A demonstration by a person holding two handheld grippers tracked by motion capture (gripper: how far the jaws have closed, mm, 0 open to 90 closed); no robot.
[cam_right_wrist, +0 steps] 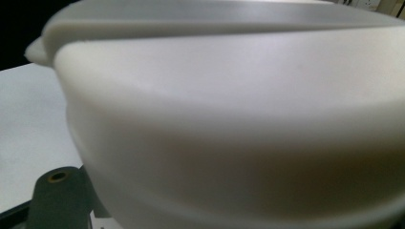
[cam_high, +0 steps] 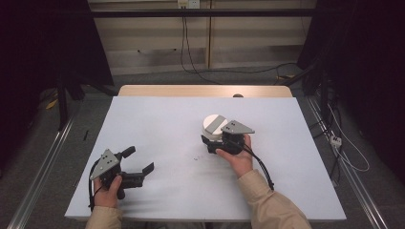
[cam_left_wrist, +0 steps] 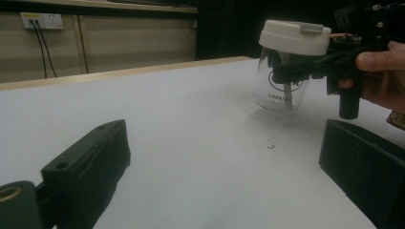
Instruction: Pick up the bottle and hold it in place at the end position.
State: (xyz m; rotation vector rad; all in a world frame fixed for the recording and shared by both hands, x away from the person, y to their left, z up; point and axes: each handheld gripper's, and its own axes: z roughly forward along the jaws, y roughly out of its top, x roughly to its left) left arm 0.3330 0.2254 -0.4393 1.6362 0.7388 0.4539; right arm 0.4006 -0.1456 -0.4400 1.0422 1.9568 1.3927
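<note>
High view shows the right tool [cam_high: 213, 139] pinching a clear glass jar with a white plastic lid [cam_high: 214, 125] just under that lid, the jar upright on the white table [cam_high: 157, 119] right of centre. The left tool [cam_high: 136, 164], jaws spread and empty, rests near the front-left, well apart; the jar lies ahead and to its right.

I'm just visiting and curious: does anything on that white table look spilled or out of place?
Only a few dark specks on the white table near the glass jar, like crumbs or dirt. The jar stands upright, white lid on.
</note>
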